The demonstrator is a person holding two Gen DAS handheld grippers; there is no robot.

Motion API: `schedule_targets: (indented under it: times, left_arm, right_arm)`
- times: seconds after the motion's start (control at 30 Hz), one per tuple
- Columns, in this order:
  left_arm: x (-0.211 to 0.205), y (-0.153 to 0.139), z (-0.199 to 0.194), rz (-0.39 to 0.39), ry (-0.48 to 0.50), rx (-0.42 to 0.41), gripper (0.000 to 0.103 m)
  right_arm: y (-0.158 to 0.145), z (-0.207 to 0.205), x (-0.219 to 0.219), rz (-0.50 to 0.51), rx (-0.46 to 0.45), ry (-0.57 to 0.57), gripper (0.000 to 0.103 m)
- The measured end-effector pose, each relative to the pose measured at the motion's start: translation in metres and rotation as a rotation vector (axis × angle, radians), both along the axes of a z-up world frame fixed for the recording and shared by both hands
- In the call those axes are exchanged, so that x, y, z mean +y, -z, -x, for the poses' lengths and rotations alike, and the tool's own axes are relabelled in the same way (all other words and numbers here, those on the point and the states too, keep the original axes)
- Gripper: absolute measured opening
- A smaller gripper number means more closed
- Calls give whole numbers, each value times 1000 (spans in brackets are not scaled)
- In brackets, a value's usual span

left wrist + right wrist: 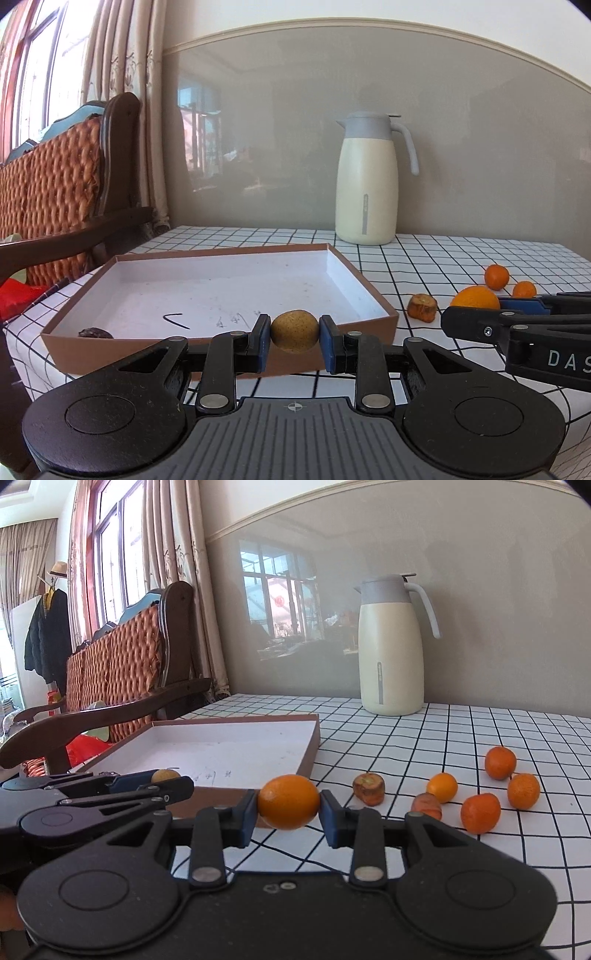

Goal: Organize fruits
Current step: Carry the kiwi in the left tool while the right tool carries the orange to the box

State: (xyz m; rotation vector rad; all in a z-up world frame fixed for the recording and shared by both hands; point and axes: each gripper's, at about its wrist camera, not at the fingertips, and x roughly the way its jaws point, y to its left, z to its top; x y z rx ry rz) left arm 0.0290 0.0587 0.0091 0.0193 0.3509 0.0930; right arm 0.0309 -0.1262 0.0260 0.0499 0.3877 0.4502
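The shallow brown box (pixel 373 295) on the checked tabletop (pixel 406 738) holds only one dark fruit (pixel 95 333) in its near-left corner. The left tongs (pixel 294 331) clamp a speckled yellow-brown fruit (pixel 294 331) at the box's near wall; the right tongs (pixel 288 802) clamp an orange (pixel 288 802) beside the box

Right tongs (pixel 289 802) clamped on an orange (pixel 289 800), held above the table (pixel 406 738) near the brown tray (pixel 314 746). Left tongs (pixel 162 777) grip what looks like a small yellowish fruit (pixel 166 774), mostly hidden. Five small oranges (pixel 480 812) lie loose on the right.
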Motion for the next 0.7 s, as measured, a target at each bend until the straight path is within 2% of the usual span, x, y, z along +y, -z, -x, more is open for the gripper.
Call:
schedule_targets:
  times: [0.37,0.7]
  left_arm:
    - [46,-9,7,25,-124,-53,29]
    - [73,-15,4,19,-186,-91,29]
  right_arm:
    - [-9,-8,19,-38,-81,5,27]
    - [-12,-13,36,-52,-131,6,27]
